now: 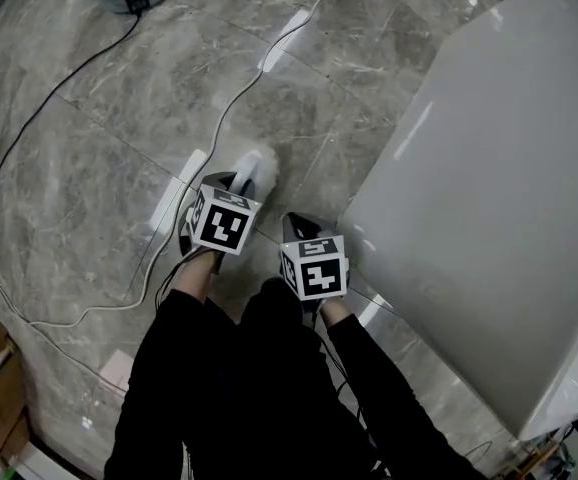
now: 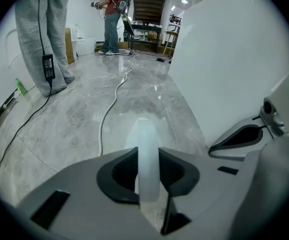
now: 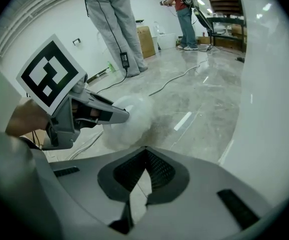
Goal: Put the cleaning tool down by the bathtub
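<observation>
Holding the tool point(image 1: 257, 167) in the left gripper point(image 1: 235, 184), jaws clenched on its pale, translucent handle, seen edge-on between the pads in the left gripper view. Carrying nothing in the right gripper point(image 3: 145, 153): jaws pinched together at the tips, bare floor point(image 3: 204, 99) beyond.

Standing over grey marble, with the tub point(image 1: 509, 198) filling 3 o'clock of the head view and a white cable point(image 1: 231, 108) trailing off toward 12.

Reading the tool's long axis from the head view: handle at 7 o'clock inside the jaws, fluffy white head out at 1 o'clock, just past the fingertips point(image 1: 221, 179). So, straight ahead of the left fingers, not off to one side. Apparently clear of the floor in the right gripper view, though hard to say how high.

Judging the task as not yet done: tool in the air, tub's near wall off at 3 o'clock from the fluffy head, apart from it, with a strip of bare floor between. Right gripper nearer the tub, just beside its corner, but empty; left one farther, and the only one loaded. Probably calls for lowering the left gripper and swinging it toward 3 o'clock, laying the tool along the tub's foot, then letting go. Worth minding the right gripper at 5 o'clock from the tool, close to that path.
</observation>
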`<state>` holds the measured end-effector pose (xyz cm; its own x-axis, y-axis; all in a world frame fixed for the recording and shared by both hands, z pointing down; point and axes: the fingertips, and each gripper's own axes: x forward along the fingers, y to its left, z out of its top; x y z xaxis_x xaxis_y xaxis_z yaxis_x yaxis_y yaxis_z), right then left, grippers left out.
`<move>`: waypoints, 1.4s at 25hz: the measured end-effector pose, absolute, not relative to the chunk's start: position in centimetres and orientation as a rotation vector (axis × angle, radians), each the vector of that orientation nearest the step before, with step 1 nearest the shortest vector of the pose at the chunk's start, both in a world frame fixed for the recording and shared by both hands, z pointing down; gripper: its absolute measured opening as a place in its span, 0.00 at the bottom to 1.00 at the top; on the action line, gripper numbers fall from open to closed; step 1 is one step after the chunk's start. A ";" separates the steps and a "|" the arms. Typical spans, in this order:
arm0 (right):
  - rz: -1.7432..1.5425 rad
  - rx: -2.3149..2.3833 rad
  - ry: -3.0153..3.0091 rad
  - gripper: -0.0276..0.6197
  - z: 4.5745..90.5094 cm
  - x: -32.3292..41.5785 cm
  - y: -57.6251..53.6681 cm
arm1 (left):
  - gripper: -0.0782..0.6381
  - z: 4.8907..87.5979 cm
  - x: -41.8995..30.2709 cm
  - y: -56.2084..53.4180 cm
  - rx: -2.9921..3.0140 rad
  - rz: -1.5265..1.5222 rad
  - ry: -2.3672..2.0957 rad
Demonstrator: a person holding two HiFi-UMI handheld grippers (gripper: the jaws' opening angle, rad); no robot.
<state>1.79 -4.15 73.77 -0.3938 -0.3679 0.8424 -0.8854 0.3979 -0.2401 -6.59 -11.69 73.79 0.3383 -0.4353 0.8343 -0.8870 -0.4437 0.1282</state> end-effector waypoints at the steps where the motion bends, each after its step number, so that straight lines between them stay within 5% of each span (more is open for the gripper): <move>1: 0.924 1.070 -1.941 0.04 73.9 1.7 -4.2 | 0.24 74.1 -6.6 -11.7 2.017 1.004 -1.149; 35: 0.912 1.088 -1.881 0.04 75.3 2.4 -2.4 | 0.32 74.8 -5.8 -11.3 2.090 1.010 -1.107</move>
